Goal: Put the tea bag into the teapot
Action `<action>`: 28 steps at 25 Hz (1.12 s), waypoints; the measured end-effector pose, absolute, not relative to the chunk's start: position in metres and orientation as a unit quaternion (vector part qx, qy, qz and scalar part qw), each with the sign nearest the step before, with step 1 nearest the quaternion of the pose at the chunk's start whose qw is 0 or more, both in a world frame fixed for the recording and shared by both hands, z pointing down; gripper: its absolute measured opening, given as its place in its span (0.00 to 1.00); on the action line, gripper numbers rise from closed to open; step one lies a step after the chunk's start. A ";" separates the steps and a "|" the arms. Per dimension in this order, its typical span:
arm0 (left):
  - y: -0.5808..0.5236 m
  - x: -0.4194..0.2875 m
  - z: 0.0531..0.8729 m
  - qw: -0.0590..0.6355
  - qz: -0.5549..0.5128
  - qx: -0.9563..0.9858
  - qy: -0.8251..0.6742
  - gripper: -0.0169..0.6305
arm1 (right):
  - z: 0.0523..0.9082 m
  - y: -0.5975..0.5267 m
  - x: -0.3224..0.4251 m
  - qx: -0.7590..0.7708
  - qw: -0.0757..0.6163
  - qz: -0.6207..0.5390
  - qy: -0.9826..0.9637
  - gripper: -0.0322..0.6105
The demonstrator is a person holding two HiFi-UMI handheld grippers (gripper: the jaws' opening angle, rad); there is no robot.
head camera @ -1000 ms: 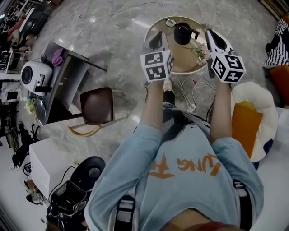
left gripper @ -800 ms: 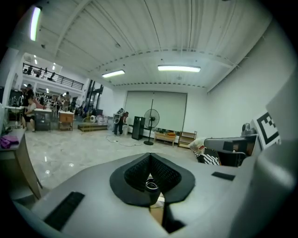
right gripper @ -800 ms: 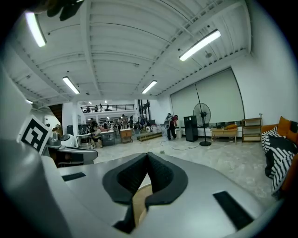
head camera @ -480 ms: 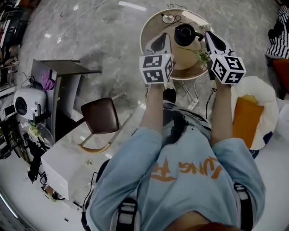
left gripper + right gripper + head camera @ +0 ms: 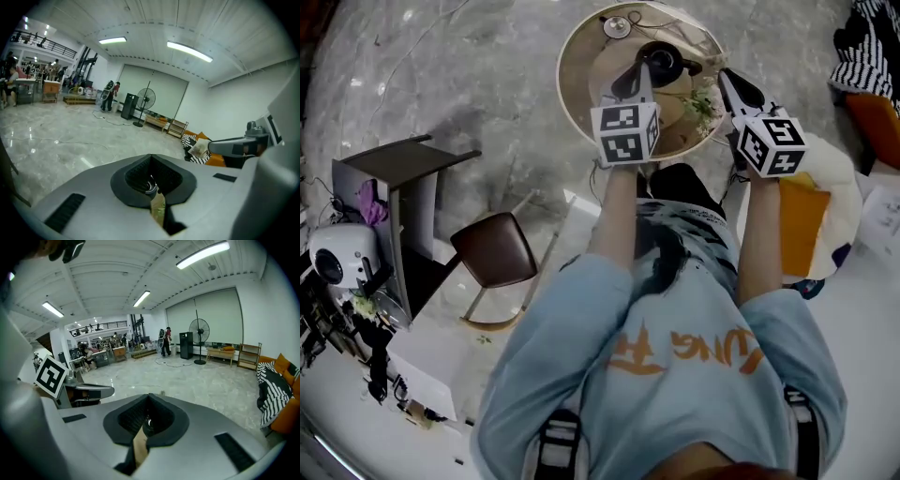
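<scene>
The left gripper (image 5: 636, 79) and right gripper (image 5: 730, 82), fingers closed on nothing, may bump the top-middle teapot (image 5: 661, 59) over.

No legible text; shirt print (image 5: 712, 345) unclear

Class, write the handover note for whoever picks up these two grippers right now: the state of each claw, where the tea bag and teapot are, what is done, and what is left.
Left gripper: claw shut, nothing in it. It hovers over the round table, right beside the teapot.
Right gripper: claw shut, nothing made out in it. It is near the table's right rim.
Teapot: dark, standing on the table's far half.
Tea bag: not identified for certain. A small pale leafy thing between the teapot and the right gripper may be it.
Done: no bag gripped.
Left: find the bag, grip it, drop it into the teapot.
</scene>
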State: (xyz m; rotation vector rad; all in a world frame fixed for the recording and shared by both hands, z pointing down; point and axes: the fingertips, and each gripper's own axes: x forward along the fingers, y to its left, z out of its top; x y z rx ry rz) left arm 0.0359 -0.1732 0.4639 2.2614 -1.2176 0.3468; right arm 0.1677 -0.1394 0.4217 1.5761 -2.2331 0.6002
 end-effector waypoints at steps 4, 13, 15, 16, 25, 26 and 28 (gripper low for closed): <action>-0.180 0.034 0.478 0.289 0.138 0.829 -0.458 0.06 | 0.439 -0.144 0.160 0.537 0.184 0.226 -0.791 0.07; -0.195 0.052 0.532 0.303 0.168 0.802 -0.487 0.06 | 0.505 -0.165 0.155 0.453 0.165 0.261 -0.836 0.07; -0.196 0.059 0.541 0.307 0.173 0.796 -0.492 0.06 | 0.518 -0.166 0.157 0.434 0.176 0.266 -0.843 0.07; -0.196 0.059 0.546 0.309 0.175 0.794 -0.493 0.06 | 0.523 -0.166 0.156 0.428 0.183 0.265 -0.844 0.07; -0.195 0.057 0.578 0.316 0.204 0.780 -0.501 0.06 | 0.564 -0.172 0.142 0.388 0.260 0.252 -0.848 0.07; -0.194 0.058 0.582 0.317 0.208 0.778 -0.500 0.06 | 0.569 -0.173 0.142 0.385 0.264 0.254 -0.847 0.07; -0.194 0.058 0.590 0.320 0.214 0.776 -0.500 0.06 | 0.579 -0.178 0.140 0.382 0.272 0.256 -0.845 0.07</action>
